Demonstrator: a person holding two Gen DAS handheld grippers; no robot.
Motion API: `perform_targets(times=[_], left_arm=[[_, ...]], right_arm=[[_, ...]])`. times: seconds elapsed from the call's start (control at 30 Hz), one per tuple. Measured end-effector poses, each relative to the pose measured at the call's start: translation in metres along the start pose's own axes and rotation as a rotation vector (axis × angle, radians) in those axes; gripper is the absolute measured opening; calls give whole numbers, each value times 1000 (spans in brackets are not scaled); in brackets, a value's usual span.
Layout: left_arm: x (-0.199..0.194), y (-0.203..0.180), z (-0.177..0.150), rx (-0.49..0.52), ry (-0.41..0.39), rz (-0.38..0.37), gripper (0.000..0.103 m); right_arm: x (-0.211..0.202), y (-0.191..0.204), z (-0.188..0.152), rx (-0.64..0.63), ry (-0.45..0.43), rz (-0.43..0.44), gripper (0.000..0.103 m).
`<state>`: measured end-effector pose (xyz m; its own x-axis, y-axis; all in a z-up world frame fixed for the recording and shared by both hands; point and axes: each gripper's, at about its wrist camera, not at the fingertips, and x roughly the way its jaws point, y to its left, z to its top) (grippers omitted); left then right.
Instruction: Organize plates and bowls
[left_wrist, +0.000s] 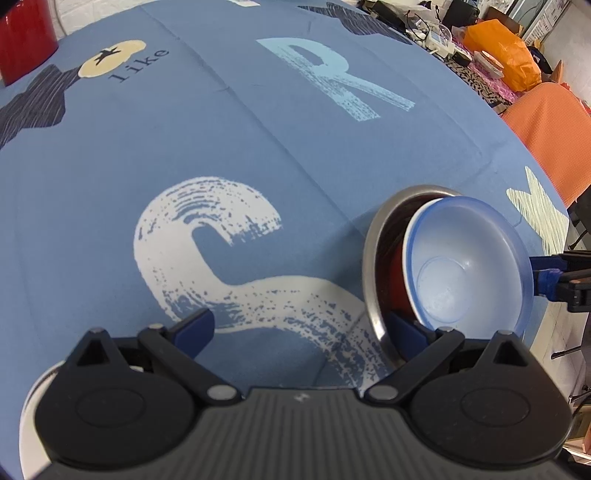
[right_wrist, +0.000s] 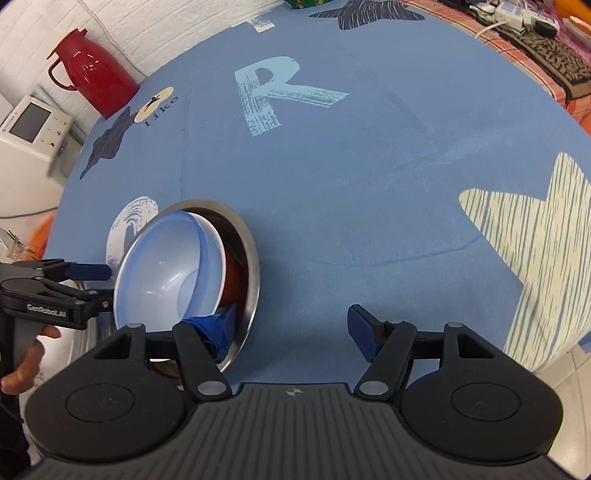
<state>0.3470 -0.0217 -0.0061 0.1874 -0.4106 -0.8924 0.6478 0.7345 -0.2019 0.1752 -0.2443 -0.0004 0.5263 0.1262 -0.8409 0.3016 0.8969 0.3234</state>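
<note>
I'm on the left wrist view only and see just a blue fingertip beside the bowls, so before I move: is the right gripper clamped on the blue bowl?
Observer: No. The right gripper is wide open, with nothing between its fingers.
Operator: Where are those fingers, then?
Observer: The tape-wrapped finger is at the near edge of the stack and seems to sit between the blue bowl and the steel bowl rim. The other hangs over bare tablecloth.
Operator: Anything past the far left corner?
Observer: A white device with a screen sits off the table, beside the red jug.
</note>
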Motion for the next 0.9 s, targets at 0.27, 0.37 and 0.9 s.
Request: perform_targets(times=[0.27, 0.37, 0.9], left_arm=[[-4, -4, -4, -3, -21, 19, 98], [-7, -5, -6, -18, -35, -3, 86], [-22, -35, -22, -89, -146, -46, 0]], right_arm=[[7, -4, -15, -82, -139, -59, 76], [7, -7, -17, -62, -152, -46, 76], [-7, 24, -43, -316, -297, 9, 16]])
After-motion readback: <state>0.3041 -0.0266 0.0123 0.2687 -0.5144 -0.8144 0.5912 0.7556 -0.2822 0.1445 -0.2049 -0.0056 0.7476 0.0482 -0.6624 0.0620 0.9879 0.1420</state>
